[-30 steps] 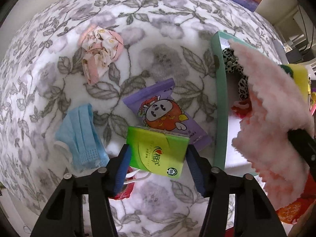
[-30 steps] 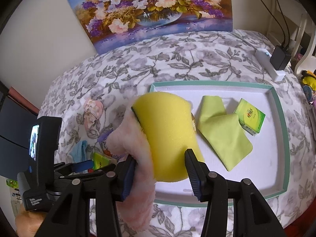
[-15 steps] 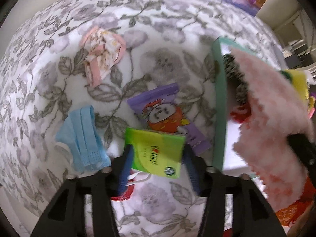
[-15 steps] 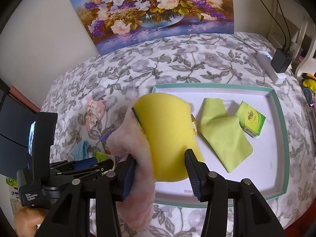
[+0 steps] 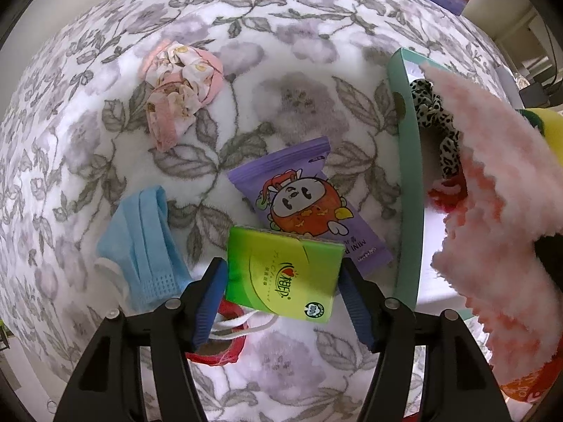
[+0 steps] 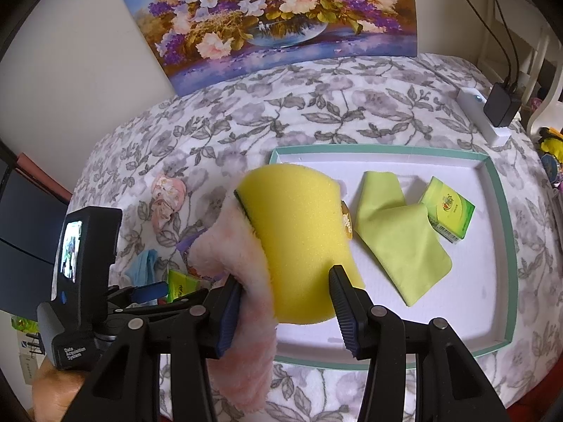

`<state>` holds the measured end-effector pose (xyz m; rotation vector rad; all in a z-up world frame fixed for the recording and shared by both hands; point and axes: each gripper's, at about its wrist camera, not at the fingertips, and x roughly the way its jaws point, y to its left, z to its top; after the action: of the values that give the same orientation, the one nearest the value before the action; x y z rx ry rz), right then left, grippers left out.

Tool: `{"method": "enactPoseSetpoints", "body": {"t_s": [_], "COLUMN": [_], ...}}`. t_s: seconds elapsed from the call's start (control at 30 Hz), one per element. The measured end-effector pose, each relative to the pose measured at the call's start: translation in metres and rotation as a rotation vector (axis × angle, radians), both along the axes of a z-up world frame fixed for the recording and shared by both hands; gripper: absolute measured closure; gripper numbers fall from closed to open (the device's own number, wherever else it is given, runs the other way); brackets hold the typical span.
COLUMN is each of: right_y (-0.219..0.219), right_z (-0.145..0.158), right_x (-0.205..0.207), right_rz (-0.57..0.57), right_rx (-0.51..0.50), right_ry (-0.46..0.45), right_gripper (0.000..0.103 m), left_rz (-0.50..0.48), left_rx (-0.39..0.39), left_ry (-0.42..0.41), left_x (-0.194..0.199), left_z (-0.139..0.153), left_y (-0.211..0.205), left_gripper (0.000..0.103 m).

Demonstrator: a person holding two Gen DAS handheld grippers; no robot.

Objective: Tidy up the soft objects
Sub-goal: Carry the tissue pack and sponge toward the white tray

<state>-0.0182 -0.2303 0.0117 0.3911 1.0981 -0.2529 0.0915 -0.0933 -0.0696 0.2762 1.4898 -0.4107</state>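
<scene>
Our left gripper [image 5: 283, 290] is opening, its jaws just clear of the green tissue pack [image 5: 283, 276] lying on the floral blanket [image 5: 299, 98] beside the teal-rimmed tray [image 5: 408, 183]. Our right gripper [image 6: 285, 292] clamps a yellow sponge [image 6: 299, 242] and pink fluffy cloth [image 6: 242, 302] above that tray.

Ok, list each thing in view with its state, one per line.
Left gripper: jaws opening, straddling the green tissue pack on the blanket.
Right gripper: shut on the yellow sponge and pink fluffy cloth.
Blue face mask: lying crumpled on the blanket.
Purple snack packet: flat, partly under the pack.
Green cloth: folded over, in the tray.
</scene>
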Motion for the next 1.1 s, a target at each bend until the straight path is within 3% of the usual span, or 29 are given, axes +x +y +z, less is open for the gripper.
{"method": "enactPoseSetpoints", "body": {"t_s": [0.17, 0.3, 0.57, 0.9, 1.1], "right_y": [0.000, 0.000, 0.000, -0.001, -0.001], "right_z": [-0.001, -0.001, -0.001, 0.007, 0.020], "right_x": [0.000, 0.000, 0.000, -0.001, -0.005], "right_rz": [0.001, 0.001, 0.002, 0.003, -0.003], "right_rx": [-0.001, 0.000, 0.000, -0.010, -0.021], "right_ry": [0.004, 0.004, 0.005, -0.013, -0.049], "right_gripper": [0.052, 0.052, 0.052, 0.052, 0.052], "left_rz": [-0.007, 0.011, 0.010, 0.034, 0.042], "left_rx": [0.014, 0.016, 0.002, -0.103, -0.150], "left_ry": [-0.009, 0.046, 0.043, -0.106, -0.138], "left_x": [-0.004, 0.001, 0.000, -0.001, -0.004], "left_z": [-0.005, -0.025, -0.024, 0.046, 0.065], "left_y": [-0.007, -0.005, -0.004, 0.004, 0.004], "left_gripper": [0.036, 0.034, 0.036, 0.036, 0.036]}}
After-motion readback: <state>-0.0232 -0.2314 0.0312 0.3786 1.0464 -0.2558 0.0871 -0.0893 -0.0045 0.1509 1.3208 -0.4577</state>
